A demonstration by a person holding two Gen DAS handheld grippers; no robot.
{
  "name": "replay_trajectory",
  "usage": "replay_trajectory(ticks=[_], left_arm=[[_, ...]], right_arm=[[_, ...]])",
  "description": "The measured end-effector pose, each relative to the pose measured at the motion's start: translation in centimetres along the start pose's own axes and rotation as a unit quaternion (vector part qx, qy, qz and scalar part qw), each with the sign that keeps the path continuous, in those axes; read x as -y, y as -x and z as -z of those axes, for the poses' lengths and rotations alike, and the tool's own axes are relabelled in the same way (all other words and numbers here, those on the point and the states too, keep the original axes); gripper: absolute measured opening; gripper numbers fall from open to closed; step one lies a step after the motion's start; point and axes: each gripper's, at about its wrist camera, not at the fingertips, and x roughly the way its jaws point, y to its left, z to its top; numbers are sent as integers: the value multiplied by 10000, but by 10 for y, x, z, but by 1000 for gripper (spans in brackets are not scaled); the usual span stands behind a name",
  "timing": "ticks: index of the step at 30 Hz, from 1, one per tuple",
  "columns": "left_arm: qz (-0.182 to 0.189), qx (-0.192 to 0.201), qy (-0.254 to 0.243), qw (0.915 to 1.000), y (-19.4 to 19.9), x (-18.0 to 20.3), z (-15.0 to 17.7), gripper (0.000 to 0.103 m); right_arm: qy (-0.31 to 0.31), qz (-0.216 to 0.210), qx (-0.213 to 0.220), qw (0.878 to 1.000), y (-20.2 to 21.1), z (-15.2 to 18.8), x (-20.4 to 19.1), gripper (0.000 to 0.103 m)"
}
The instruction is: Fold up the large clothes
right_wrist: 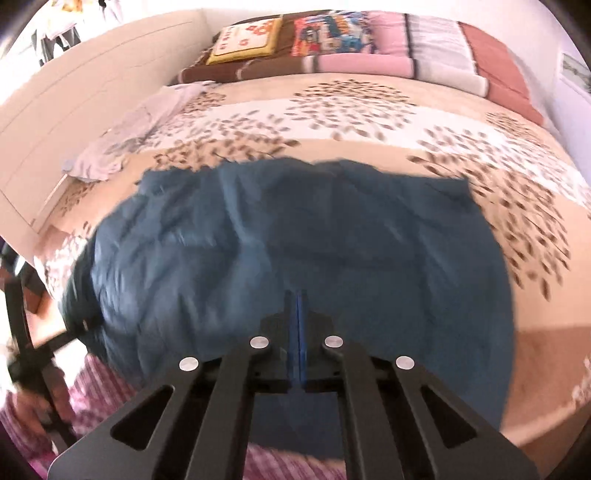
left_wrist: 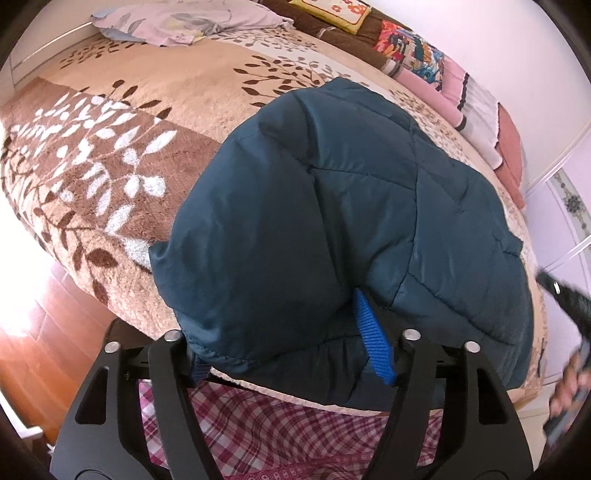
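A dark teal quilted jacket (left_wrist: 332, 206) lies folded on the bed's near edge, also shown in the right wrist view (right_wrist: 295, 240), blurred. My left gripper (left_wrist: 291, 354) is wide open, its blue-padded fingers (left_wrist: 373, 339) on either side of the jacket's near hem, which bulges between them. My right gripper (right_wrist: 298, 332) hovers over the jacket's near part with its blue pads pressed together, nothing between them. The right gripper also shows at the right edge of the left wrist view (left_wrist: 565, 295).
The bed carries a beige leaf-patterned blanket (left_wrist: 122, 155). A lilac garment (left_wrist: 177, 22) lies at the far left near the white wall panel (right_wrist: 74, 103). Folded quilts and cushions (right_wrist: 369, 44) line the far side. Wooden floor (left_wrist: 33, 332) lies at left. A plaid-clad person (left_wrist: 280, 435) stands at the bed's near edge.
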Motion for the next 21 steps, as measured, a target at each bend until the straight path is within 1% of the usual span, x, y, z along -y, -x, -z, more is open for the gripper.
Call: replay_trajectory(ticks=[1, 2, 4, 5, 7, 10, 11, 15, 16, 19, 21], left_arm=[[59, 14, 6, 10000, 0, 0, 1, 51], [112, 38, 4, 9999, 1, -1, 1, 47], [198, 76, -40, 9998, 2, -2, 1, 41], [210, 92, -61, 9997, 2, -1, 2, 40], [221, 92, -93, 9997, 1, -1, 2, 40], [277, 75, -83, 9996, 0, -3, 2, 40], [287, 72, -84, 9995, -1, -3, 2, 40], [332, 58, -93, 9994, -3, -2, 0, 39], [341, 60, -94, 9994, -3, -2, 0, 39], [347, 88, -116, 9993, -2, -2, -2, 46], [360, 88, -109, 9993, -2, -1, -3, 53]], right_arm=[[-60, -55, -12, 10000, -10, -13, -4, 3], [-84, -33, -59, 9999, -17, -22, -7, 3], [-148, 76, -173, 9997, -31, -36, -10, 3], [-215, 72, -230, 9995, -40, -44, -10, 3], [-270, 86, -306, 9991, -50, -53, -12, 3], [-347, -189, -494, 9980, -67, -66, -17, 3], [-324, -195, -560, 9977, -73, -68, -19, 3], [-224, 166, -788, 9965, -103, -77, -23, 3], [-246, 245, -951, 9949, -117, -78, -21, 3], [-461, 179, -1343, 9897, -148, -72, -11, 1], [-543, 109, -1391, 9887, -157, -71, -7, 0]])
